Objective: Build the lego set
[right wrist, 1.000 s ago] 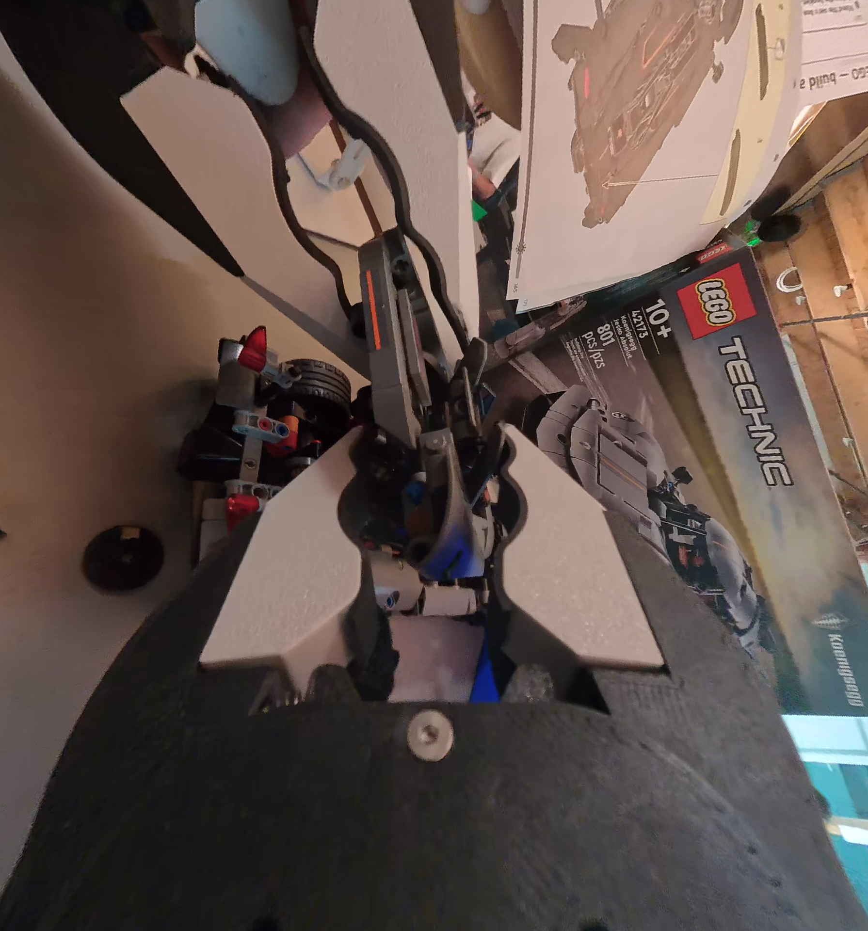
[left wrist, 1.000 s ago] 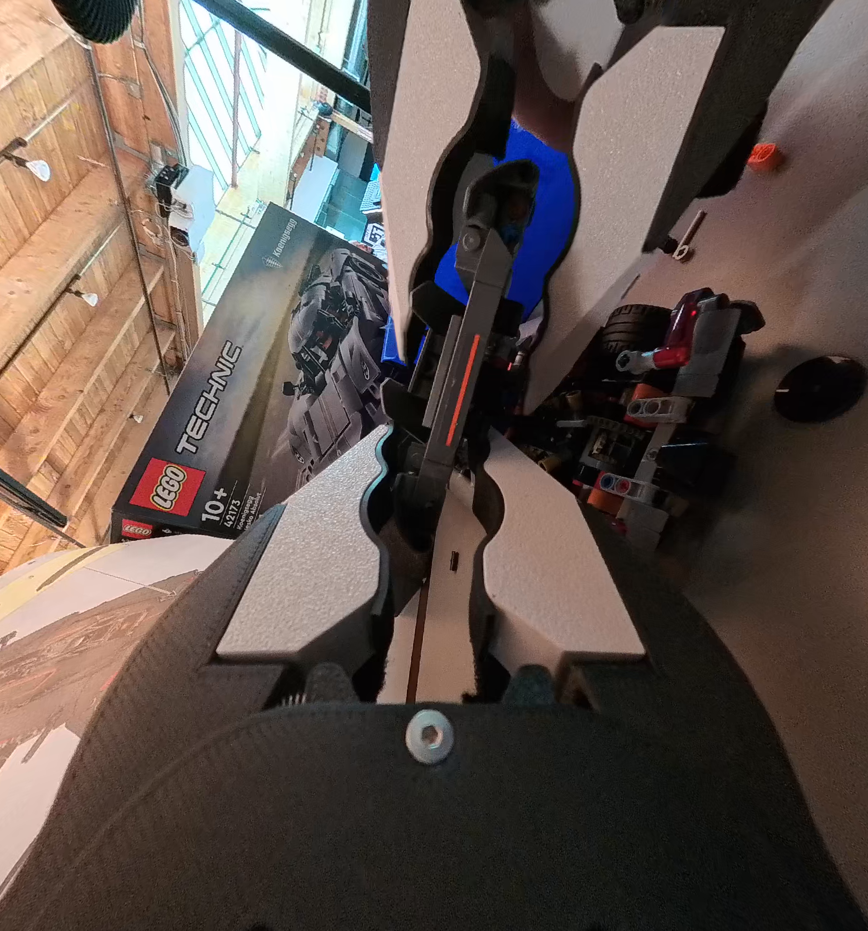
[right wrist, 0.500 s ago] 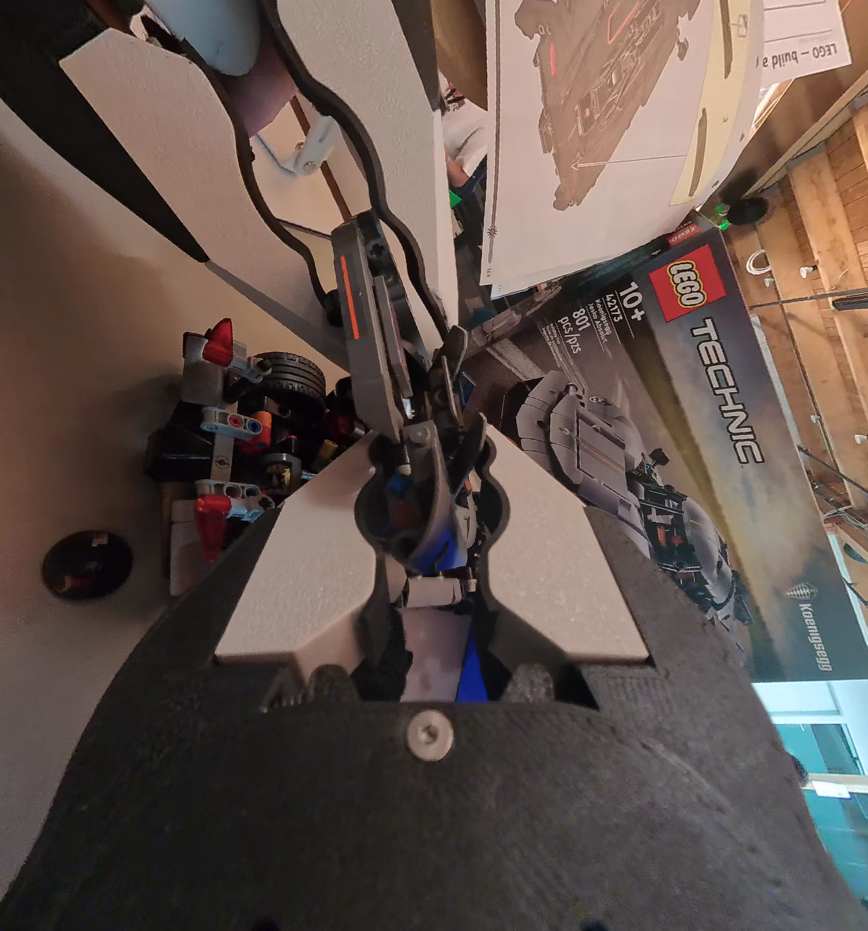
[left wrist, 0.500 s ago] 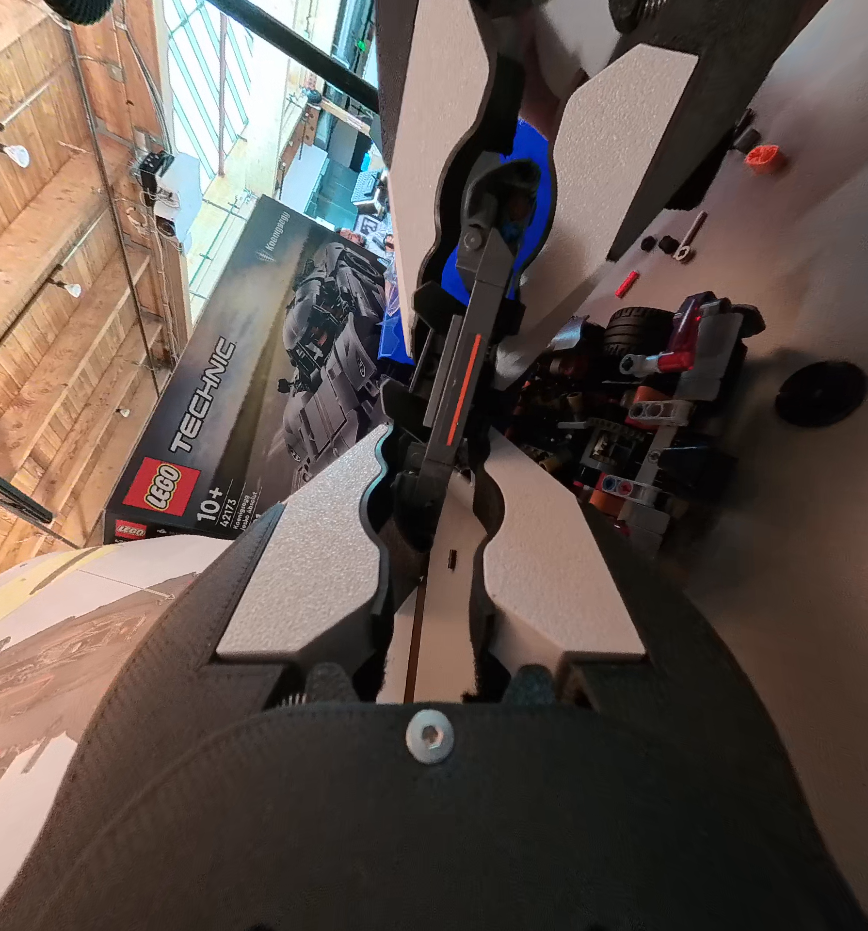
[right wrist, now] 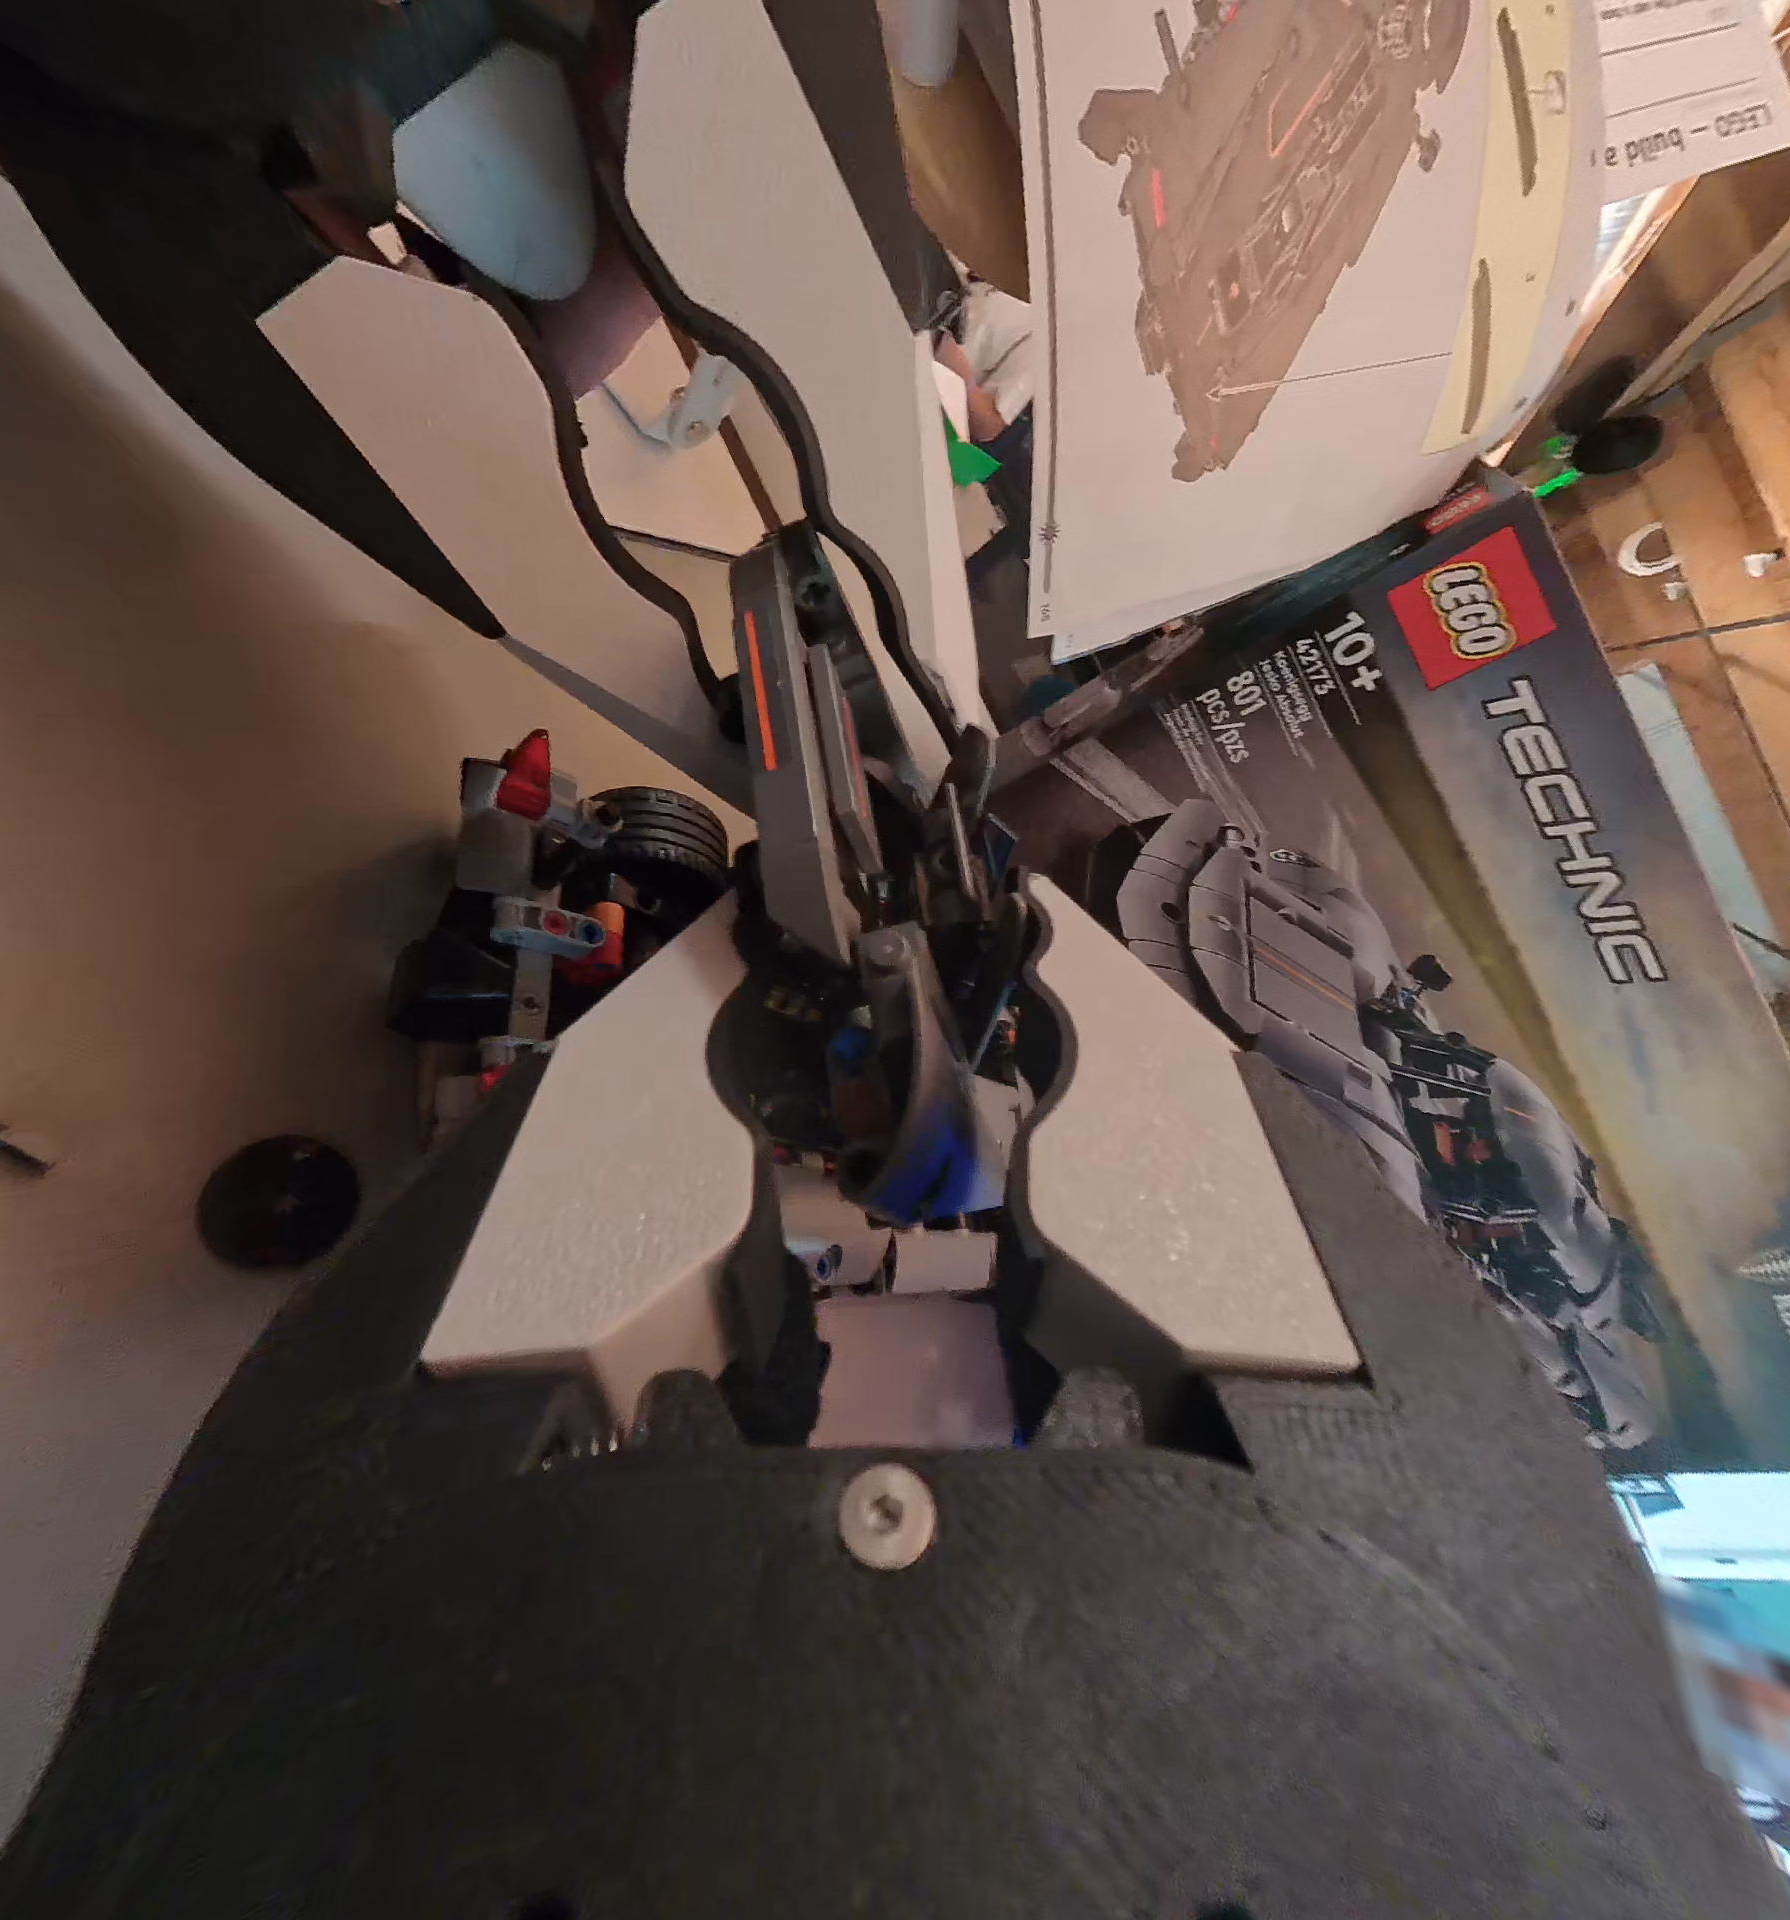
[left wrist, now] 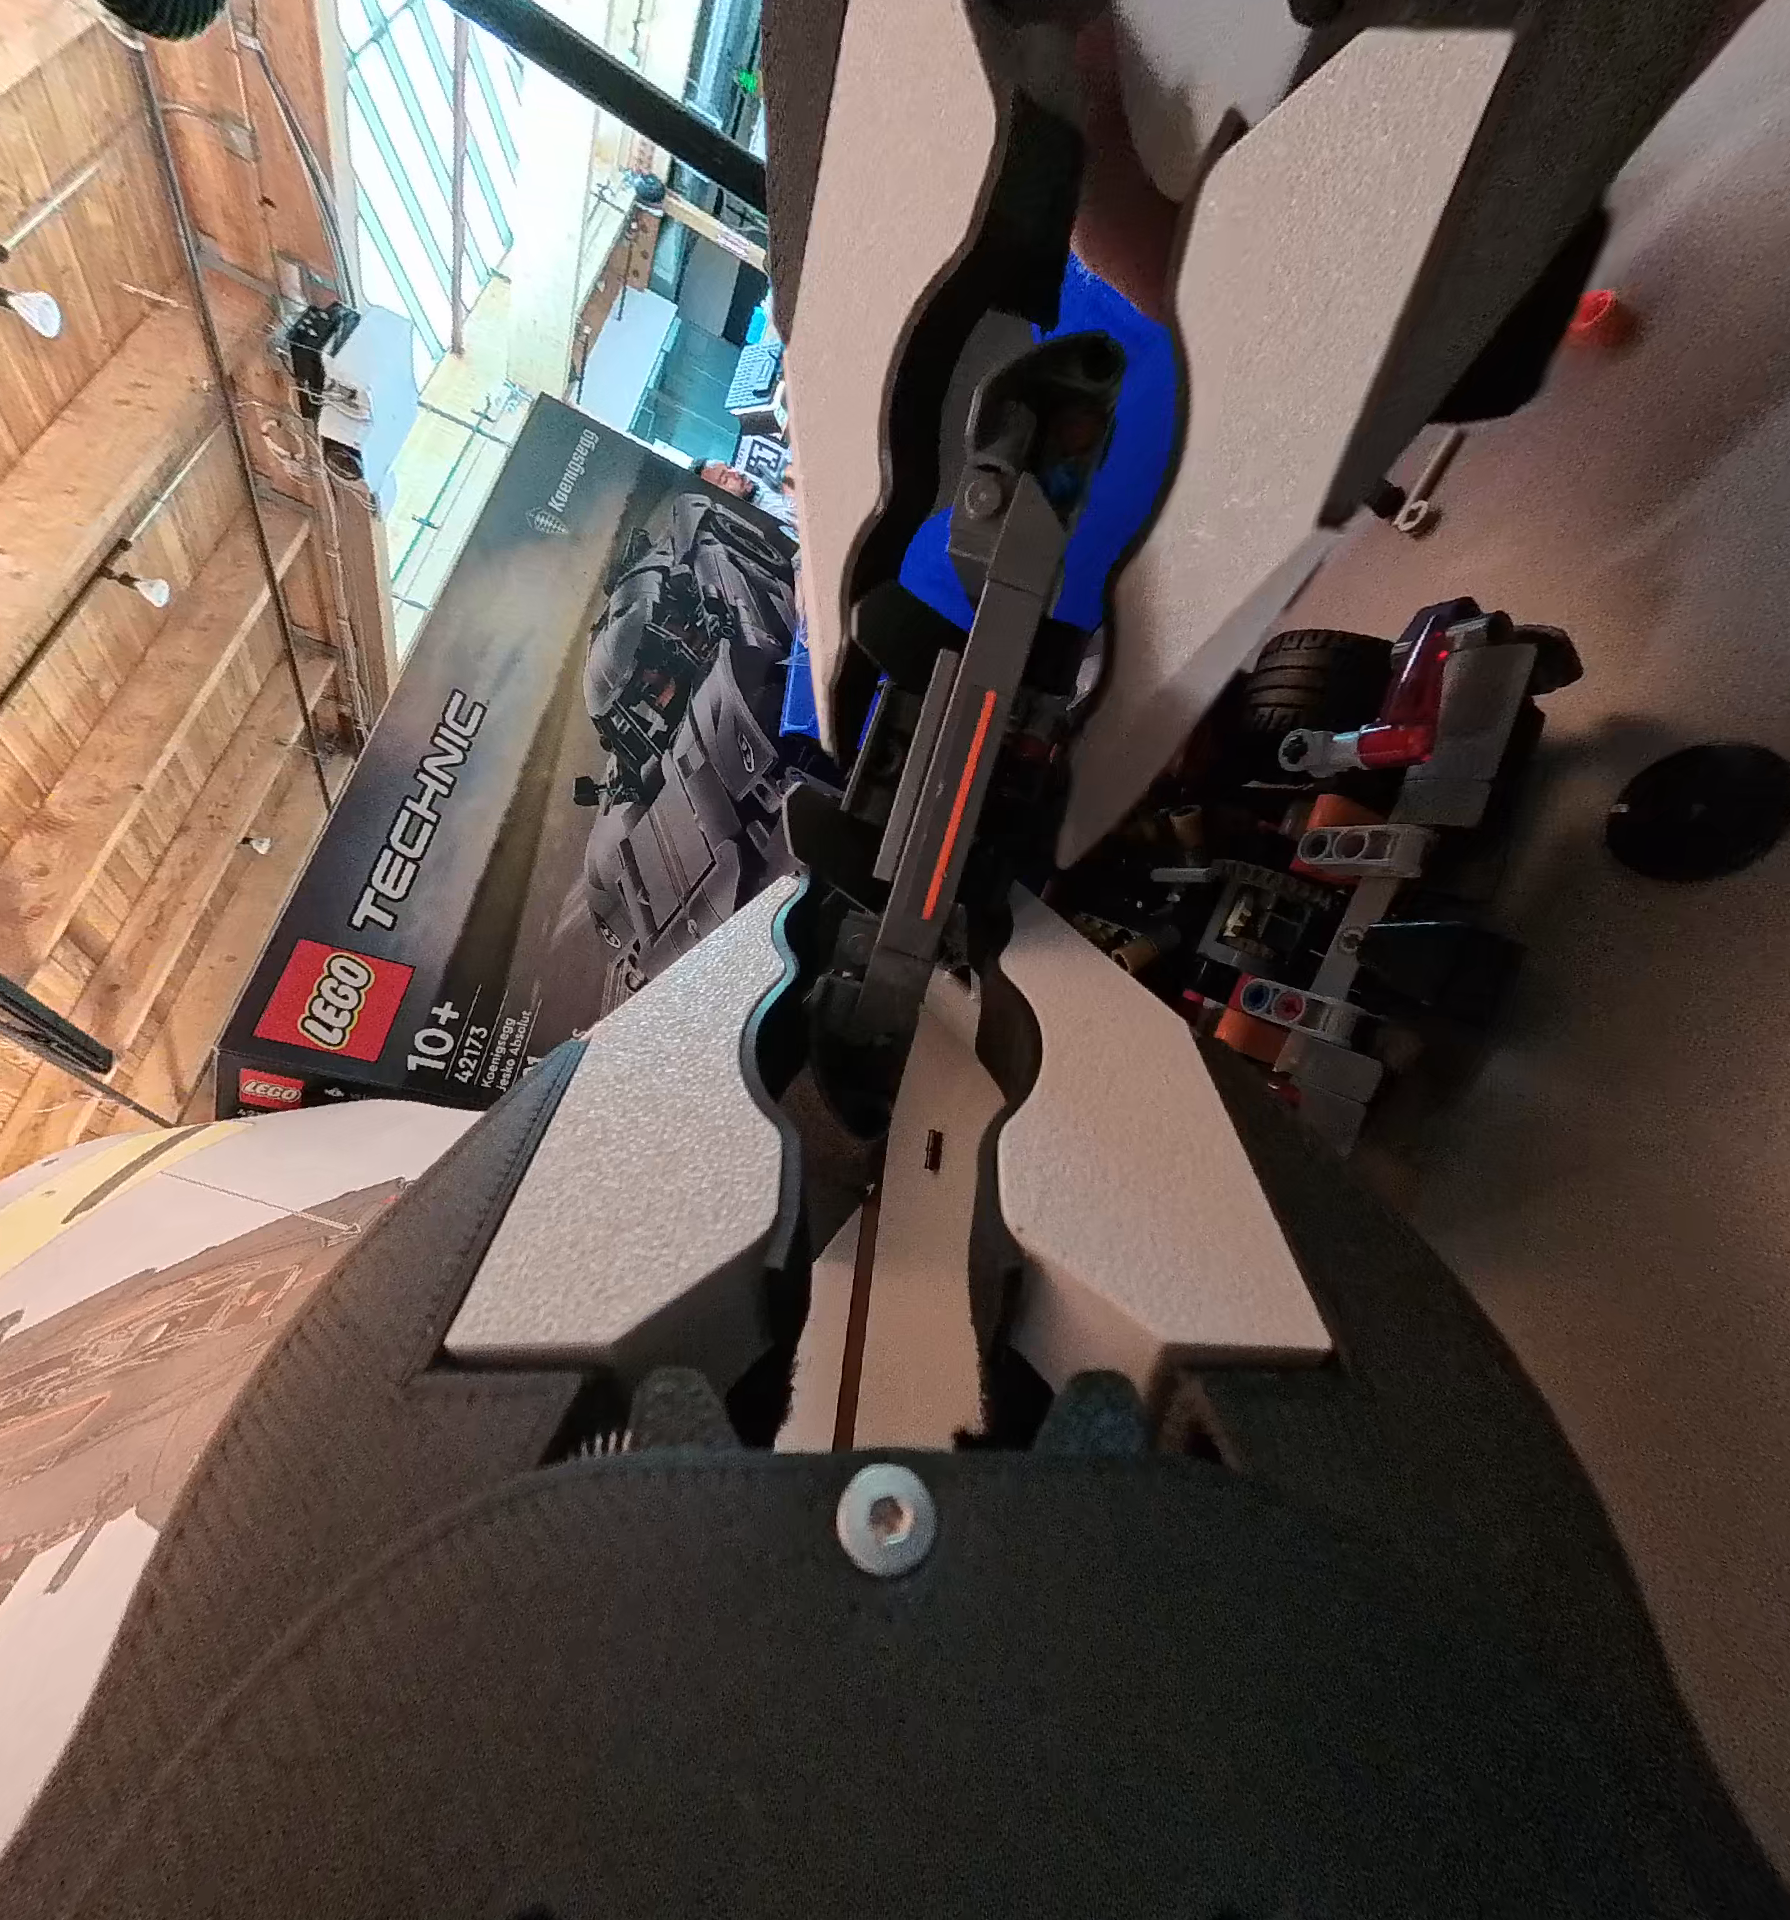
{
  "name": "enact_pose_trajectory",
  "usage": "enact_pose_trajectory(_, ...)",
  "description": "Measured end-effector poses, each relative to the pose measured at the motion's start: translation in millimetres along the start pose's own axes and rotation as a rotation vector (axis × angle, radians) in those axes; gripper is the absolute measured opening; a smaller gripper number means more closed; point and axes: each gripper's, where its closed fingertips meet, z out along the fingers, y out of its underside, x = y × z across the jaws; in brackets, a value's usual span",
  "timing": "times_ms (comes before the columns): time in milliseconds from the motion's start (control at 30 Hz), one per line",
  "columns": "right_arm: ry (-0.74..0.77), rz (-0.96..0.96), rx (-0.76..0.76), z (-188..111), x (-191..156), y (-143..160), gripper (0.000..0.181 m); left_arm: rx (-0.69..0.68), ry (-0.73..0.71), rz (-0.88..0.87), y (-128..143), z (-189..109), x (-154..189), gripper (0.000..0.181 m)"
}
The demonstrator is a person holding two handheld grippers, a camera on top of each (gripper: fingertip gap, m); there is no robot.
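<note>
While both grippers meet over the table point(left wrist: 1649, 1299), they share one piece: a long dark grey panel subassembly point(left wrist: 958, 769) with a thin orange stripe along its face. The left gripper point(left wrist: 896, 1023) has its fingers pressed in on the near end of that subassembly, and the right gripper point(right wrist: 896, 1049) pinches the opposite, rounded end, where blue and dark small parts cluster. In the left wrist view, the right gripper point(left wrist: 1016, 499) shows beyond the subassembly, its pale fingers closed around the far end; in the right wrist view, the left gripper point(right wrist: 766, 582) appears the same way at the top.

Held this way, the subassembly hangs above the table, clear of the surface. Just beside it, toward the table side, sits the partly built car chassis point(left wrist: 1358, 862), with a black tyre, red and orange pieces and grey beams; it rests on the table. Beyond the chassis lies a black disc point(left wrist: 1701, 810), apart from it. A small red piece point(left wrist: 1603, 317) lies well away from the chassis, and a small light grey connector point(left wrist: 1421, 488) lies between the two.

On the other side of the subassembly stands the set's box point(left wrist: 475, 831), dark with a grey car pictured. An open instruction booklet point(right wrist: 1286, 260) sits next to the box.
</note>
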Motion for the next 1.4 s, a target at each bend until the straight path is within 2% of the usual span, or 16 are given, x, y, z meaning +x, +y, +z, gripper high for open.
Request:
enact_pose_trajectory(367, 0.053, -0.015, -0.029, 0.4, 8.3, 5.2, 0.029, 0.004, 0.000, -0.008, -2.3, -0.2, -0.8, 0.024)
enact_pose_trajectory(1400, 0.015, 0.028, -0.018, 1.4, 6.4, 5.6, 0.026, -0.058, 0.078, -0.005, 3.3, 10.2, -0.4, 0.026)
